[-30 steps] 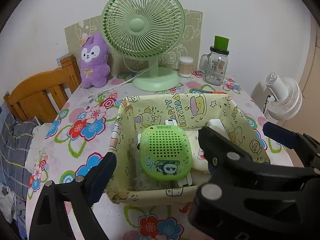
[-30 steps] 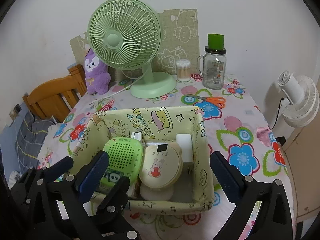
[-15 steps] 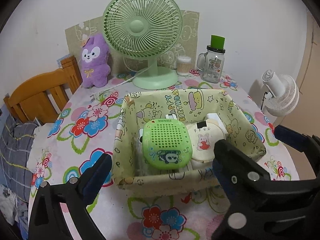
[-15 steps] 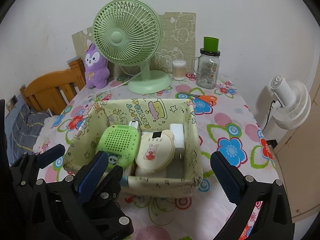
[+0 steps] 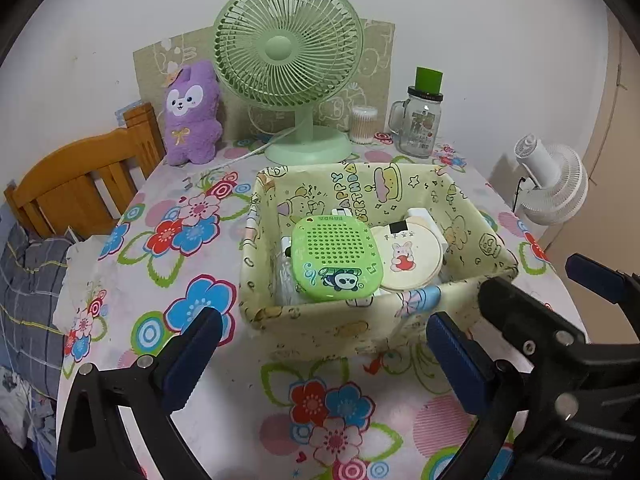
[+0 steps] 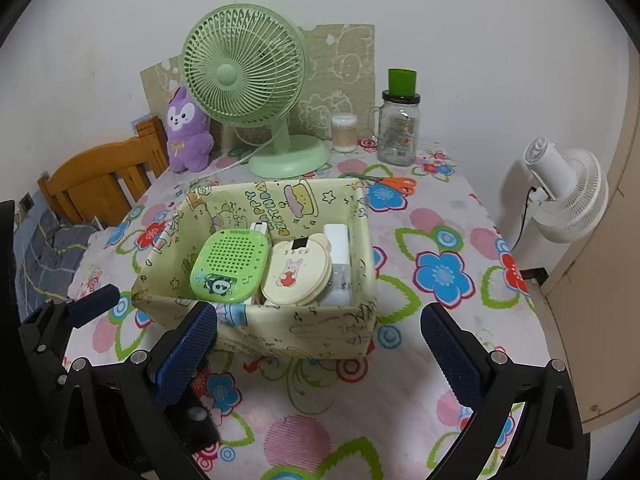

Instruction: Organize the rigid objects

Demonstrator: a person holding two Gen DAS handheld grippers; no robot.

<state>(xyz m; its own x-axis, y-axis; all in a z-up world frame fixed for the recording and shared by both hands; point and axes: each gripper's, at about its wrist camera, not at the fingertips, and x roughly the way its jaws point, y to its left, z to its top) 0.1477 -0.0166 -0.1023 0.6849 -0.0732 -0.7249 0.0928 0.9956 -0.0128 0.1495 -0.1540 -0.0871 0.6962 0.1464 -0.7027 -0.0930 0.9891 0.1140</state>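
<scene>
Both the left tool (image 5: 320,350) and the right tool (image 6: 318,338) stood wide open and empty at six o'clock, while the green case (image 5: 335,258) and round box (image 5: 410,258) already sat in the bin (image 5: 320,326), so little looked left.

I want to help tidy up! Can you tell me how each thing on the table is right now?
Left gripper: open, empty.
Right gripper: open, empty.
Fabric basket: upright, filled.
Green panda case: leaning in basket.
Cream bunny case: leaning beside it.
Glass jar: lidded.
Scissors: closed, flat.

A green desk fan (image 6: 244,76) stands at the table's far edge, between a purple plush toy (image 6: 187,132) and a glass jar (image 6: 398,130). Orange scissors (image 6: 394,184) lie near the jar.
</scene>
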